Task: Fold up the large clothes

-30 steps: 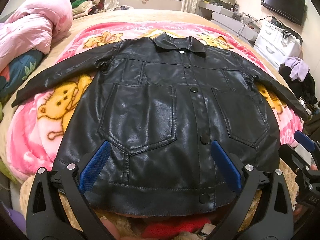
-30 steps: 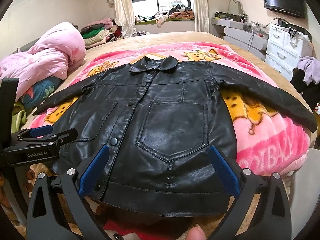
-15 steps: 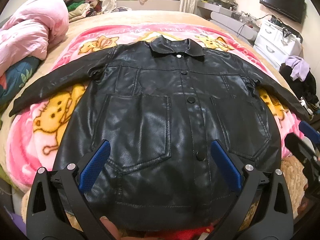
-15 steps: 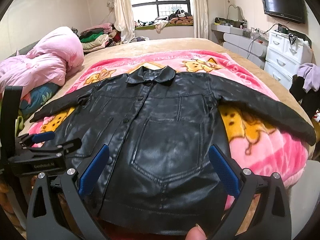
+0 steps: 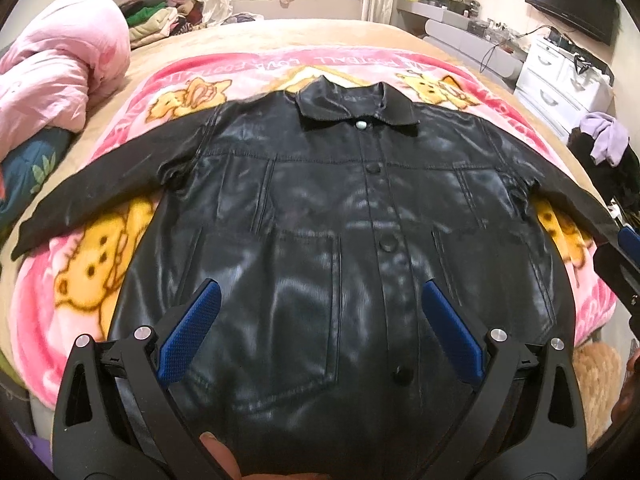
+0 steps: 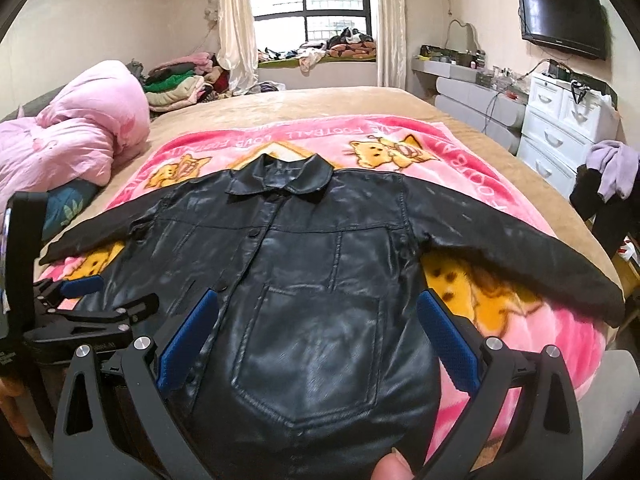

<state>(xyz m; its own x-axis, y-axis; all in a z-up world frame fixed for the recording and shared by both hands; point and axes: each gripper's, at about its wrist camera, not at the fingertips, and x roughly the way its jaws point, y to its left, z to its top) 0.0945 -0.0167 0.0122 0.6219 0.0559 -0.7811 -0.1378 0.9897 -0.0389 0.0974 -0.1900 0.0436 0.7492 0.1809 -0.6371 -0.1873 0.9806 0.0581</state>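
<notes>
A black leather jacket (image 5: 320, 216) lies flat and buttoned, front up, on a pink cartoon blanket (image 5: 248, 72), both sleeves spread out to the sides. It also shows in the right wrist view (image 6: 320, 280). My left gripper (image 5: 318, 320) is open and empty, above the jacket's lower left pocket area. My right gripper (image 6: 318, 328) is open and empty, above the jacket's right pocket. The jacket's hem is hidden below both grippers. The left gripper also shows in the right wrist view (image 6: 84, 300) at the left edge.
A pink duvet (image 6: 68, 148) is bunched on the bed's left side. White drawers (image 6: 560, 120) and a chair with clothes (image 6: 608, 184) stand to the right. A clothes pile (image 6: 180, 84) lies at the far left corner.
Both grippers have moved forward and up over the jacket, from its hem toward its pockets. The hem has dropped out of view. The jaws stay open.
</notes>
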